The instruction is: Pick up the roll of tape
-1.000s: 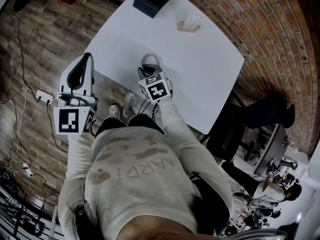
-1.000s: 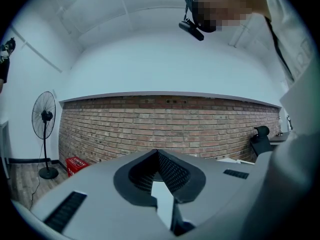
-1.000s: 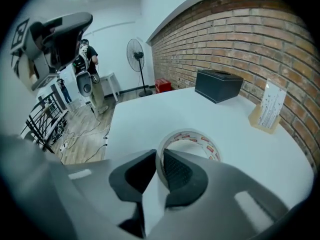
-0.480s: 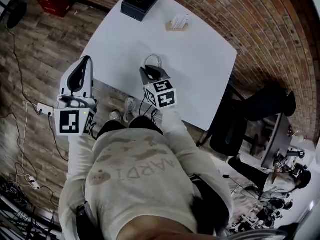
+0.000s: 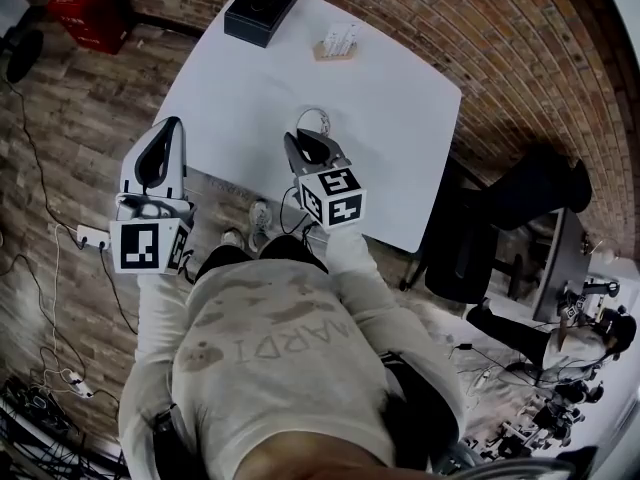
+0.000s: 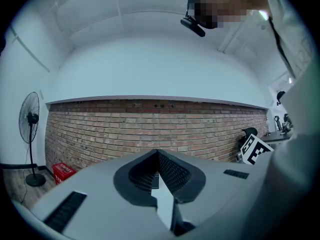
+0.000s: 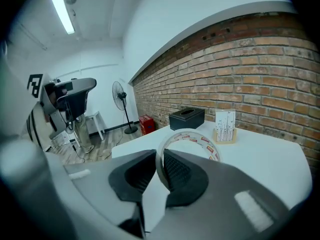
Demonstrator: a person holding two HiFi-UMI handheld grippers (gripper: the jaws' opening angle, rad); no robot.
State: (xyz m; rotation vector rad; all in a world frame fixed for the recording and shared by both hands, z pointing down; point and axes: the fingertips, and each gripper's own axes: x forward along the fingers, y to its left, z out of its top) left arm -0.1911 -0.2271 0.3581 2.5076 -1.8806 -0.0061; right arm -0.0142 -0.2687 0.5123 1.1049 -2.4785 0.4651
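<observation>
The roll of tape [image 5: 316, 119] is a thin pale ring with red print on its inner face. My right gripper [image 5: 303, 140] is shut on its rim and holds it up over the near part of the white table [image 5: 400, 148]. In the right gripper view the ring [image 7: 192, 139] stands on edge between the dark pads of the right gripper [image 7: 161, 170]. My left gripper [image 5: 165, 136] hangs left of the table over the wooden floor. In its own view the left gripper [image 6: 157, 159] has its jaws together with nothing in them.
A black tissue box [image 5: 262, 4] and a small card holder [image 5: 337, 42] stand at the table's far end by the brick wall. A red crate [image 5: 88, 10] sits on the floor far left. A dark chair [image 5: 480, 253] stands right of the table. Cables lie on the floor at left.
My right gripper has risen from the table with the tape roll in its jaws and tilted. The left gripper has shifted a little and stays shut.
</observation>
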